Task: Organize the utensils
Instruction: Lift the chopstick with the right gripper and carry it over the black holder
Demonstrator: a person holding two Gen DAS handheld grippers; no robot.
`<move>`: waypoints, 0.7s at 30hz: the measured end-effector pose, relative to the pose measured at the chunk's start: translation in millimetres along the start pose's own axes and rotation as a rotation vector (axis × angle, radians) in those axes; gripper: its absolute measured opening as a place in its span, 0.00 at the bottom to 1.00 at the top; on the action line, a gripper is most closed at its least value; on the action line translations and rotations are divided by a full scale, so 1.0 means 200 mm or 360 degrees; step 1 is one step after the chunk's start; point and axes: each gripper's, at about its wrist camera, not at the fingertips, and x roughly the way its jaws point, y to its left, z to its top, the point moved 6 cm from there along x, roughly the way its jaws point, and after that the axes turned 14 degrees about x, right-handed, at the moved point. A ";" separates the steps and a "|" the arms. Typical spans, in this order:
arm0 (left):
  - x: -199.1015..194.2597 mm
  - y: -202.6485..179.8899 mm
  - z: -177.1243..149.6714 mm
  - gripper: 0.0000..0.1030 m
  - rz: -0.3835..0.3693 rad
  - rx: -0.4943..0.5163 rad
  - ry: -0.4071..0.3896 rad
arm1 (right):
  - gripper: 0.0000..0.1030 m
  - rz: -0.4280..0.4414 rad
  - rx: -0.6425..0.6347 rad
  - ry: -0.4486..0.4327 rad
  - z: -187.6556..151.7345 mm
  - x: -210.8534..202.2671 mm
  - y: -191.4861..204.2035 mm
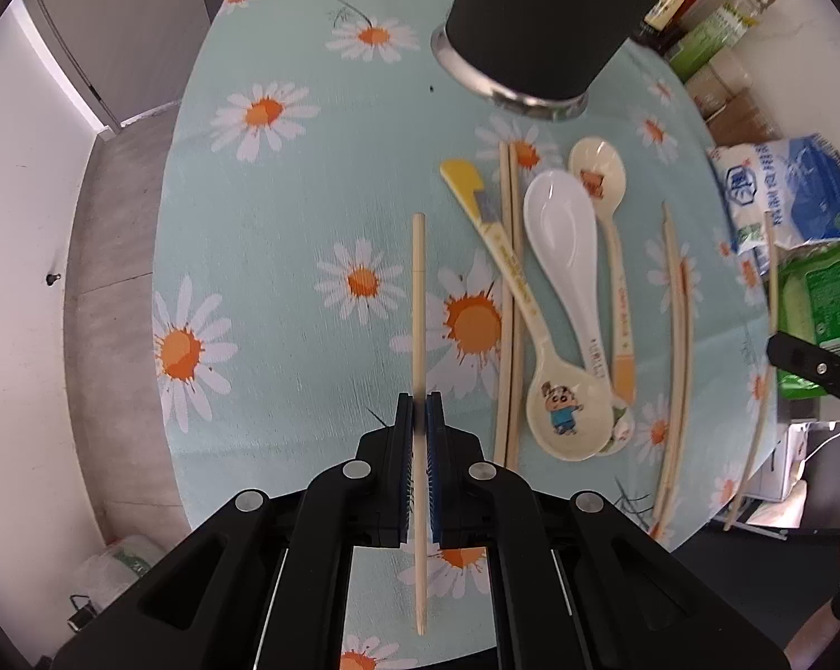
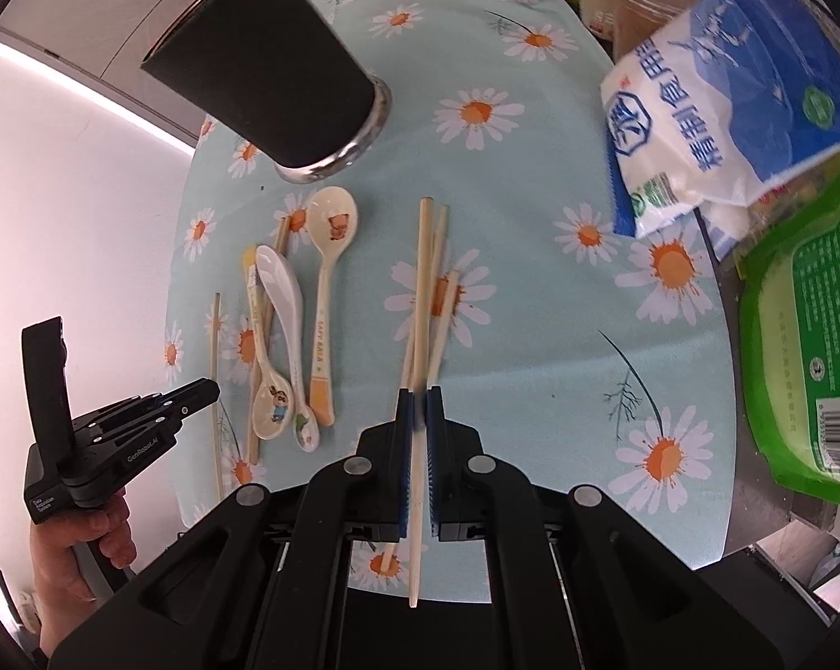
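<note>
Two grippers, each clamped on one chopstick. Left gripper: jaws closed tight on a chopstick that runs straight ahead from the tips over the daisy tablecloth, back end poking out behind the pads. Just right of its tips lie a pair of chopsticks side by side, then 3 spoons bunched together: cartoon spoon w/ yellow handle, white spoon partly over it, cream spoon w/ orange handle end. Further right, more loose chopsticks. Ahead & right of the tips stands a black cup w/ metal base rim.

Right gripper: jaws also closed, pinching a second chopstick that points fwd from the tips. Under and just beside it, a few loose chopsticks crossed on the cloth. Spoons sit left of the tips; cup ahead-left. Right of the tips: blue-white bag and green packet at the table edge. Far left in this view, the left gripper held in a hand.
</note>
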 end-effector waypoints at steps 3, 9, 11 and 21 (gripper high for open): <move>-0.06 0.02 0.03 0.04 -0.0035 -0.0013 -0.0078 | 0.05 -0.0004 -0.0037 -0.0015 0.02 -0.01 0.06; -0.21 0.00 0.09 0.04 -0.0103 -0.0009 -0.0236 | 0.06 0.0080 -0.0133 -0.0069 0.05 -0.05 0.23; -0.26 0.00 0.13 0.04 -0.0128 0.0003 -0.0299 | 0.06 0.0109 -0.0180 -0.0111 0.06 -0.07 0.30; -0.56 -0.04 0.30 0.04 -0.0251 0.0133 -0.0665 | 0.06 0.0282 -0.0344 -0.0298 0.17 -0.18 0.58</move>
